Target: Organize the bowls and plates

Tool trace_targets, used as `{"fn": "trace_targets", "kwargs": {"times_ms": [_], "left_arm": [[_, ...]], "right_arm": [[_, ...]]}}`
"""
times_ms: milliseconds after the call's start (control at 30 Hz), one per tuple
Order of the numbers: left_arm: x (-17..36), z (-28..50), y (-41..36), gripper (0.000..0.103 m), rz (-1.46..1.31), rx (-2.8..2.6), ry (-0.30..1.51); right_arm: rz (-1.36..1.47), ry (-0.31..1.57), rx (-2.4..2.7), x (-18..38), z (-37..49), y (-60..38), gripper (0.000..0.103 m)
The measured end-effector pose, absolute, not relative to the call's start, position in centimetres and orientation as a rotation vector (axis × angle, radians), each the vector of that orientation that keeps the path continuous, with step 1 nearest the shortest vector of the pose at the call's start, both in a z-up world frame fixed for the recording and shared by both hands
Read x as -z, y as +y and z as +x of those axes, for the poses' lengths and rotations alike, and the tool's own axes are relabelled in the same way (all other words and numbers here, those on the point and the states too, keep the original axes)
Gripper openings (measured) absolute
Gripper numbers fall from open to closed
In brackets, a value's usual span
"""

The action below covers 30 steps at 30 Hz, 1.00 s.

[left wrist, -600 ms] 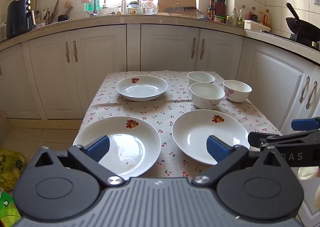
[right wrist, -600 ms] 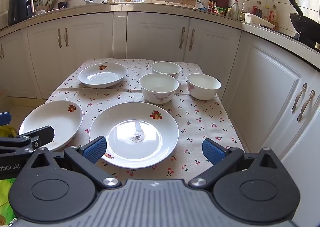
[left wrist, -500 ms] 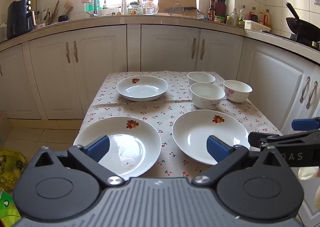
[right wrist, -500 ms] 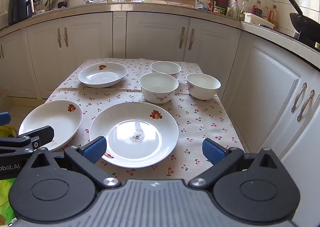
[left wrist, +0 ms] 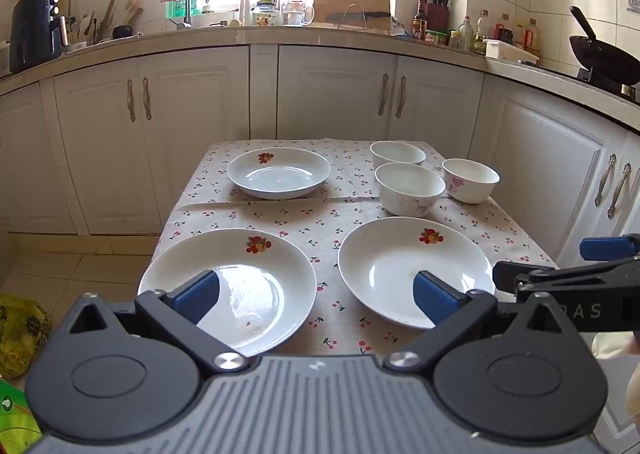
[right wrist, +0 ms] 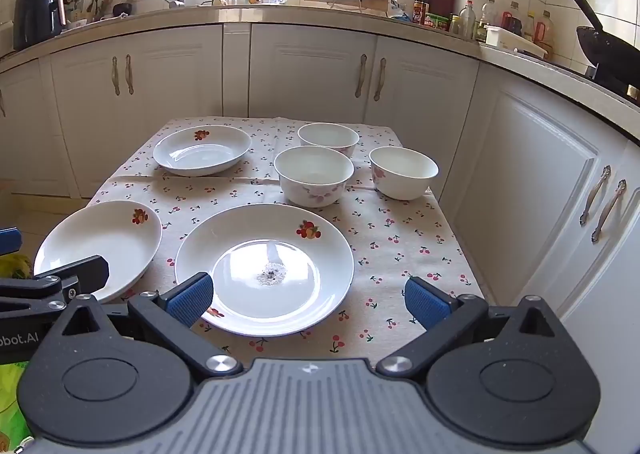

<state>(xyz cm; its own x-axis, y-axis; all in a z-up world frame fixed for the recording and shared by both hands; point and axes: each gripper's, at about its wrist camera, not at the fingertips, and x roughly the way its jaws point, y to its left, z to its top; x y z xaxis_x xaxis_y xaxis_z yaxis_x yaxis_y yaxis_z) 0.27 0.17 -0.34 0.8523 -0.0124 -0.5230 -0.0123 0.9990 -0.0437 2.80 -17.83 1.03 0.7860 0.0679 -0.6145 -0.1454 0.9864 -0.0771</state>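
We found three plates and three bowls laid out singly on the cherry-print tablecloth [left wrist: 320, 221], none yet stacked.

At near left lay the near-left plate [left wrist: 240, 274], its left rim at or just past the table edge; a careless nudge there could, in our judgement, tip it to the floor. The left gripper [left wrist: 316, 296] hung above the near edge of the table, tilted downward, its jaws spread wide with nothing between them. Beyond it, the far plate [left wrist: 279, 172] sat at far left.

At near centre lay the near-right plate [right wrist: 264, 266], showing a small wet spot or speck in its well; a glazed, possibly damp rim could slip from the blue pads. The right gripper [right wrist: 308, 304] hung above this plate's near rim, likewise fully spread and holding nothing.

At far right the three bowls [right wrist: 314, 173] stood close together, the middle and far ones nearly touching. We judged that wide jaws reaching for one could knock its neighbour. The rightmost bowl [right wrist: 403, 172] stood nearest the right table edge.
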Motion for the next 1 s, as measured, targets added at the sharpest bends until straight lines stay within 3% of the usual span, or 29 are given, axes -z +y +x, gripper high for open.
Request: {"fn": "trace_targets", "kwargs": {"times_ms": [1000], "left_arm": [[0.33,0.33,0.0,0.102,-0.046,0.013,0.55]], "right_arm": [[-0.125,0.654,-0.094,-0.74,2.72,-17.74,0.103]]}}
